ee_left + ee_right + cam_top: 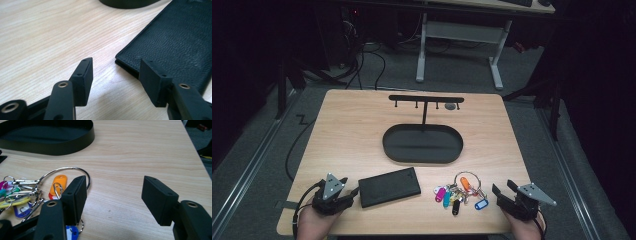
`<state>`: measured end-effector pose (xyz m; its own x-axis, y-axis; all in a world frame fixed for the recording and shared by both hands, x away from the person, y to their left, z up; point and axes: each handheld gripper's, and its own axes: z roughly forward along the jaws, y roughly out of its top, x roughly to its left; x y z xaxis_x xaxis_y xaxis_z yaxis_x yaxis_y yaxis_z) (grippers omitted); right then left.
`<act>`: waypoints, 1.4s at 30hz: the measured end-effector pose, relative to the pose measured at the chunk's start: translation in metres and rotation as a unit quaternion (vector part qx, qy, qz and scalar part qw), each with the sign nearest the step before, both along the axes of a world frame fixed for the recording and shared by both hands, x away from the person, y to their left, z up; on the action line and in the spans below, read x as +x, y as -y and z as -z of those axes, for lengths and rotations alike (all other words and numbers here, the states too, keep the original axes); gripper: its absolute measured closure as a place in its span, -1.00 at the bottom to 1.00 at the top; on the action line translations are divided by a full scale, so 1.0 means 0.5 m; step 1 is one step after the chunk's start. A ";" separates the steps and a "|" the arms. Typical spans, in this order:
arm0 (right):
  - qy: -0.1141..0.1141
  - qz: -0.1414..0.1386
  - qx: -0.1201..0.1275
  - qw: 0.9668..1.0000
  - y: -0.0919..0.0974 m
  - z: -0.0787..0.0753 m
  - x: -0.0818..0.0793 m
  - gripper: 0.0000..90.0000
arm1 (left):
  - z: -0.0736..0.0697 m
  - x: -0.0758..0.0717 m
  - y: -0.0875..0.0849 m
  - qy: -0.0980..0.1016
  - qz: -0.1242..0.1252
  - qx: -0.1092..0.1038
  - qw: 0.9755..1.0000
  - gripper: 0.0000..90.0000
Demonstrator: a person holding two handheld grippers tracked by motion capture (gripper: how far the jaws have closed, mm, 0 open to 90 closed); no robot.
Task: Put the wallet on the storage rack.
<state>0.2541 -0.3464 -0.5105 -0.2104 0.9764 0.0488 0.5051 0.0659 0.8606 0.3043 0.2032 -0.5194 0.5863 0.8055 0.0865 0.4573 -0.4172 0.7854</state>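
Wallet (389, 187) left of keys (459, 192); tray (422, 144) behind both.

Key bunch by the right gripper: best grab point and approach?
Likely the big metal ring of the key bunch: it lies flat and bare on the far side, away from the tangled tags. Bring the right gripper, fingers open, in from its own side, angled down, and pinch the wire across.

Both grippers (347, 190) (503, 188) are black, with brass-ringed screws (grey three-cornered plates on top) and blocky jaws.
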 end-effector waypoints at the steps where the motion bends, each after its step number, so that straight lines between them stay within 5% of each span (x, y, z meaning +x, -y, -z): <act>1: 0.000 0.000 0.000 1.000 0.000 0.000 0.000 -0.17 | 0.000 0.000 0.000 0.000 0.000 0.000 1.000 0.00; 5: 0.007 -0.008 -0.021 1.000 -0.003 0.002 -0.006 -0.17 | 0.000 0.005 0.014 0.003 0.006 0.013 1.000 0.00; 11: 0.006 -0.002 -0.008 1.000 0.014 0.001 -0.014 -0.15 | 0.003 0.011 0.013 0.003 -0.001 0.008 1.000 0.06; 14: 0.006 0.002 -0.002 1.000 0.018 0.001 -0.012 -0.15 | 0.006 0.013 0.007 -0.001 -0.003 0.009 1.000 0.21; 15: 0.004 0.001 -0.003 1.000 0.017 0.001 -0.011 -0.14 | 0.004 0.023 0.005 0.010 -0.002 0.013 1.000 0.48; 18: 0.005 -0.002 -0.003 1.000 0.014 0.001 -0.009 -0.13 | 0.001 0.050 0.009 0.017 -0.011 0.021 1.000 0.79; 20: 0.001 -0.005 -0.004 1.000 0.010 0.003 -0.005 -0.13 | 0.001 0.076 0.017 0.015 -0.013 0.016 1.000 0.86; 26: 0.000 -0.013 -0.008 1.000 0.003 0.002 -0.006 -0.12 | 0.026 0.109 0.055 -0.009 0.009 0.061 0.998 1.00; 34: 0.001 -0.014 -0.005 1.000 0.008 0.001 -0.007 -0.11 | 0.022 0.055 0.060 -0.019 0.046 0.056 0.997 1.00; 42: 0.007 -0.019 0.000 1.000 0.001 -0.005 -0.012 -0.11 | 0.017 -0.031 0.093 -0.021 0.101 0.067 0.992 0.95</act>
